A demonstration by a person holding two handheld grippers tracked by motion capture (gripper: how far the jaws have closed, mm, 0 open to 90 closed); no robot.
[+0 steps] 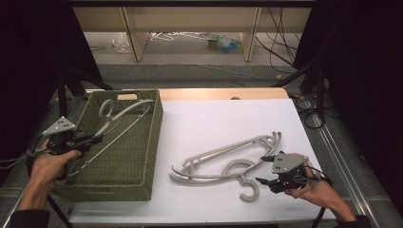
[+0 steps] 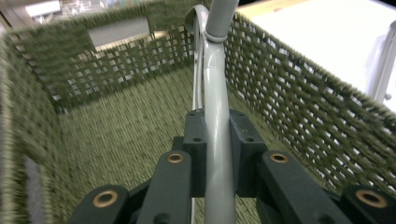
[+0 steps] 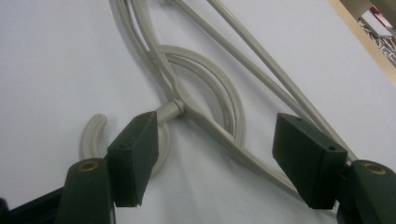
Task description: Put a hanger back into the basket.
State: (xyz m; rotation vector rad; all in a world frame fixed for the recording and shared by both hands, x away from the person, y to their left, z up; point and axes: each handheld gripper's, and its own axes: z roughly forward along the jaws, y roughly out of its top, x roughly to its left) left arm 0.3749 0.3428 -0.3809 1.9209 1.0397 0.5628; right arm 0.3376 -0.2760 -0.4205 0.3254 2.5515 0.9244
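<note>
A grey plastic hanger (image 1: 121, 118) slants inside the green woven basket (image 1: 157, 137) at the table's left. My left gripper (image 1: 95, 139) is shut on its bar; in the left gripper view the bar (image 2: 217, 93) runs up between the closed jaws (image 2: 217, 140) toward the basket's far wall (image 2: 116, 60). Two beige hangers (image 1: 223, 156) lie overlapping on the white tabletop. My right gripper (image 1: 261, 169) hovers open just right of their hooks. In the right gripper view its jaws (image 3: 219, 140) stand wide apart around the neck of one hanger (image 3: 233, 107), with the hook (image 3: 91, 133) beside the left pad.
The white tabletop (image 1: 214, 118) stretches behind the hangers toward a wooden strip at the far edge. Black stands and cables (image 1: 309, 109) flank the table on the right. Shelving and clutter lie on the floor beyond.
</note>
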